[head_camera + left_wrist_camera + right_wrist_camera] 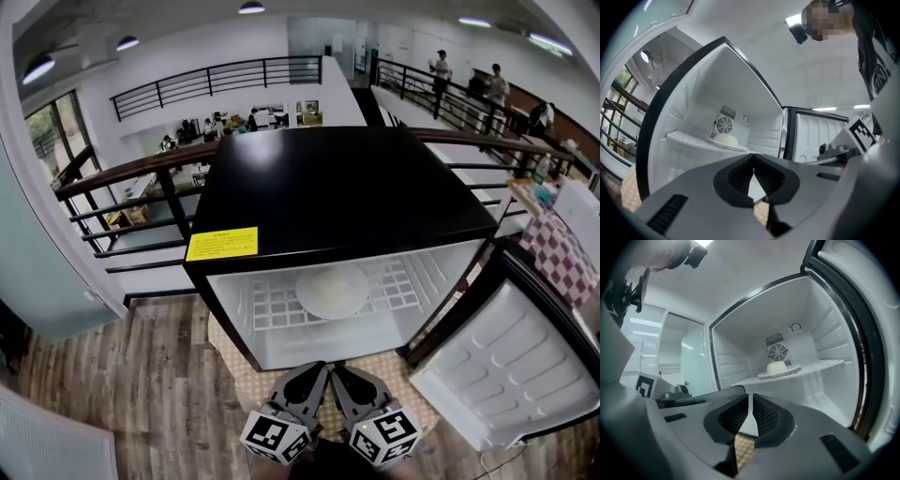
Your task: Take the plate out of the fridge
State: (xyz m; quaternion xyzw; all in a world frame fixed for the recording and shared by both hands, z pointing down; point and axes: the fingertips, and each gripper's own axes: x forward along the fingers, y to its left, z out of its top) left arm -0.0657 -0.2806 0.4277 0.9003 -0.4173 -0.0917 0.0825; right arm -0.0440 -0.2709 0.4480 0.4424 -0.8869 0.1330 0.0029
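A small black fridge (pixel 337 187) stands with its door (pixel 511 366) swung wide to the right. On the white wire shelf (pixel 272 305) inside rests a white plate (pixel 331 289) with a pale rounded lump on it. Both gripper views show the plate (pixel 725 140) (pixel 780 371) in front of the round fan grille. My left gripper (pixel 317 375) (pixel 754 160) and right gripper (pixel 345 375) (pixel 750 399) hang side by side below the fridge opening, short of the shelf. Each one is shut with nothing between its fingers.
A checked mat (pixel 375 366) lies under the fridge on the wooden floor (pixel 141 394). The open door blocks the right side. A dark railing (pixel 122 187) runs behind the fridge. A red-checked cloth (pixel 562 258) lies at the far right. The fridge top carries a yellow sticker (pixel 221 244).
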